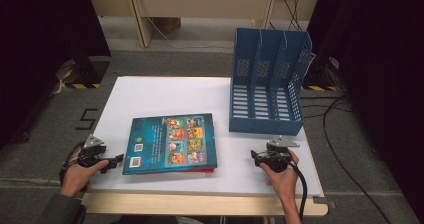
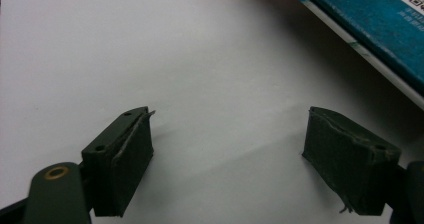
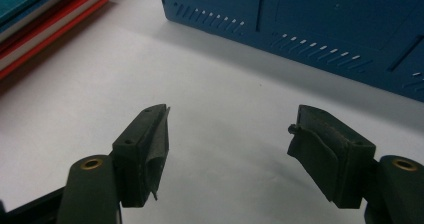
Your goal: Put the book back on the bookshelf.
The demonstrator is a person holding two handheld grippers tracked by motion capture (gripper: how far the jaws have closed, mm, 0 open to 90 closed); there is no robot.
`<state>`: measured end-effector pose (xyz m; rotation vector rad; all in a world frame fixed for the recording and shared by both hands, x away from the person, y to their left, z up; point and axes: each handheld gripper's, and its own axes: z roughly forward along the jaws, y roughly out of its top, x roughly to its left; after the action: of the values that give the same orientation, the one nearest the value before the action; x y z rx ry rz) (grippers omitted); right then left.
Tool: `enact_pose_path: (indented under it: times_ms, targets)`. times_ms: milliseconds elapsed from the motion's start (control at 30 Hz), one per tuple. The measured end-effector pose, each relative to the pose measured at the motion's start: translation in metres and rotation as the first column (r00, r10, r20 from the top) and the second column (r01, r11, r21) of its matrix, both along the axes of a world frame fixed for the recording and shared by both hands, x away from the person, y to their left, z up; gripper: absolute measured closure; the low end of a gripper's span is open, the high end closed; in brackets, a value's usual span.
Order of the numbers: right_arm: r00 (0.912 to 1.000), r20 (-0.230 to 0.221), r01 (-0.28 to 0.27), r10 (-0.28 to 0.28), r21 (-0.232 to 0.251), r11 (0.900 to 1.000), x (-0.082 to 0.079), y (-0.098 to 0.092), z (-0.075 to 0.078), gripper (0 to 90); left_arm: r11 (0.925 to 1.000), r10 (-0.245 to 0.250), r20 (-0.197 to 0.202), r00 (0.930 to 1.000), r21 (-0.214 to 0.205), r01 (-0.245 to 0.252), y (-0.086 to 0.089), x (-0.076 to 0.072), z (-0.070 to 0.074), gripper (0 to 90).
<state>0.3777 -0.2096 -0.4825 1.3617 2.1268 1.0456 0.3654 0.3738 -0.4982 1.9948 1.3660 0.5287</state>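
Both grippers rested low on the white table [image 1: 165,91] with jaws spread wide and nothing between the pads, which I judge was a waiting posture before a lift from two sides. From the middle of the table, the left gripper [image 1: 118,159] lay at about eight o'clock, its jaws pointing toward the near left corner of the book [image 1: 171,143]; in the left gripper view the gripper [image 2: 227,149] had only bare table between its pads, and the book's [image 2: 370,29] edge passed at two o'clock, near but not touching. The right gripper [image 1: 255,158] lay at about four o'clock, apart from the book's right edge and just in front of the blue file rack [image 1: 267,81]; in the right gripper view its jaws stood equally wide and empty, with the rack's [image 3: 300,19] wall at twelve o'clock. The rack stood upright at two o'clock with its three slots open toward the top and the front, probably so that a book could slide in standing. The book lay flat at six o'clock from the table's middle, slightly turned, and it was the top of a small pile: red [image 3: 47,29] and white edges showed under it. Its cover was dark teal with eight small colourful pictures in two columns, lines of pale text and two square codes near the left side.
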Motion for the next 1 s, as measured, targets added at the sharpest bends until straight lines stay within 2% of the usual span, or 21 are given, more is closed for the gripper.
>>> enact_pose_path:
  times_ms: [200, 433, 600, 1000]
  targets:
    - [1.0000, 0.002, -0.006, 0.006, 0.013, 0.9999, -0.0004, 0.0015, 0.0006, 31.0, 0.9999, 0.004, 0.001, 1.0000, -0.011, -0.004, 0.0007, 0.0003, 0.0002, 18.6]
    - [1.0000, 0.005, -0.006, 0.006, 0.000, 1.0000, -0.0004, 0.0024, 0.0004, 31.0, 1.0000, 0.002, 0.002, 1.0000, -0.007, -0.002, 0.0007, 0.0007, 0.0005, 18.7]
    - [1.0000, 0.007, -0.004, 0.004, 0.007, 1.0000, -0.0008, 0.0024, 0.0010, 31.1, 1.0000, 0.008, 0.007, 0.9999, -0.004, -0.008, 0.0019, 0.0006, 0.0012, 18.5]
    - [0.9998, 0.008, -0.019, 0.019, 0.017, 0.9997, -0.0017, 0.0066, 0.0014, 31.5, 0.9989, -0.020, 0.017, 0.9997, -0.042, 0.021, -0.0012, -0.0009, 0.0037, 18.4]
